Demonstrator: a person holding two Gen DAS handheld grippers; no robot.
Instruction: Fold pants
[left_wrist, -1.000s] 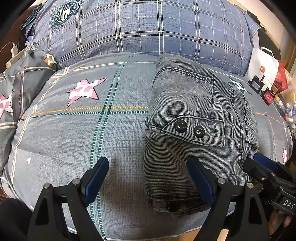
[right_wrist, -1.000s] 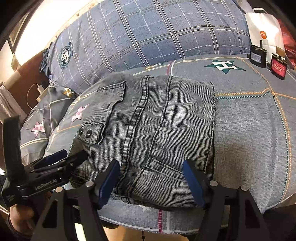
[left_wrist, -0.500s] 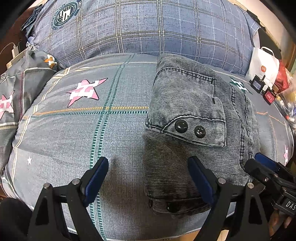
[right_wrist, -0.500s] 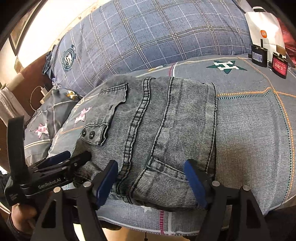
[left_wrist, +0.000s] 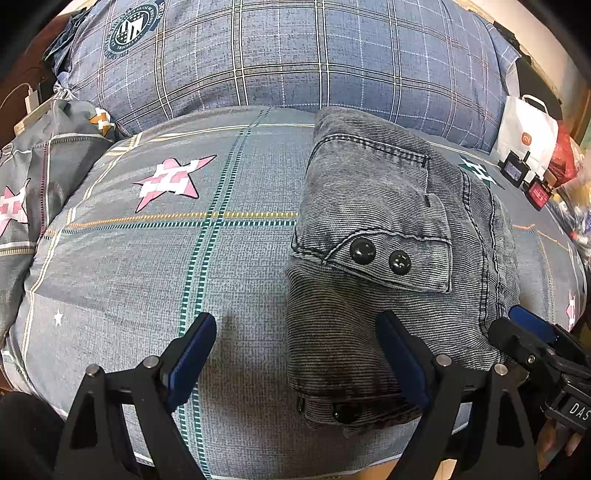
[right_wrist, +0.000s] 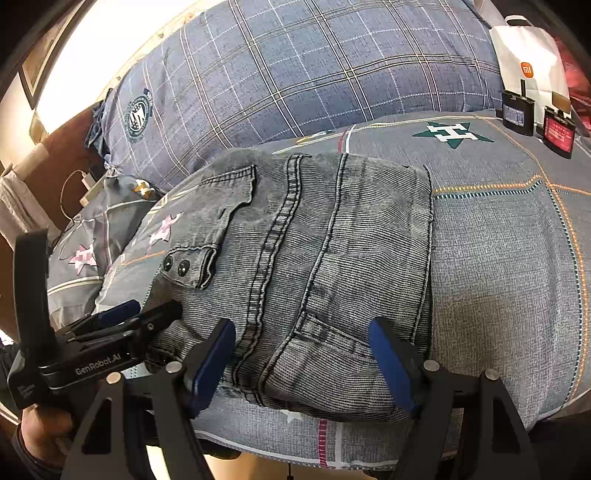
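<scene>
The grey denim pants (right_wrist: 325, 266) lie on the bed (left_wrist: 147, 266), folded down to one compact, roughly square bundle near the bed's near edge, right of the pink star print. A cargo pocket flap with two dark snap buttons (left_wrist: 380, 256) faces up on the bundle's left side; a third dark button shows at the near hem in the left wrist view. The edges sit fairly square, so the folding looks finished or very close to it.

There are two tools. The left hand-held gripper (left_wrist: 295, 354) hovers with its jaws spread wide: the right blue pad is over the near left corner of the bundle, the left pad over bare bedding, and nothing is pinched between them. The right hand-held gripper (right_wrist: 303, 354) is likewise spread, its two pads straddling the near edge of the denim over the waistband seams without visibly pressing it. Both probably sit low and close because they have let the cloth go, or are ready to tidy it.

One large blue plaid pillow (right_wrist: 314, 74) with a round crest lies along the far side. At the far right stand one white paper bag (right_wrist: 524, 55) and two small dark devices (right_wrist: 517, 114) on the bedding. A hand (right_wrist: 40, 432) grips the left tool's handle at lower left of the right wrist view.
</scene>
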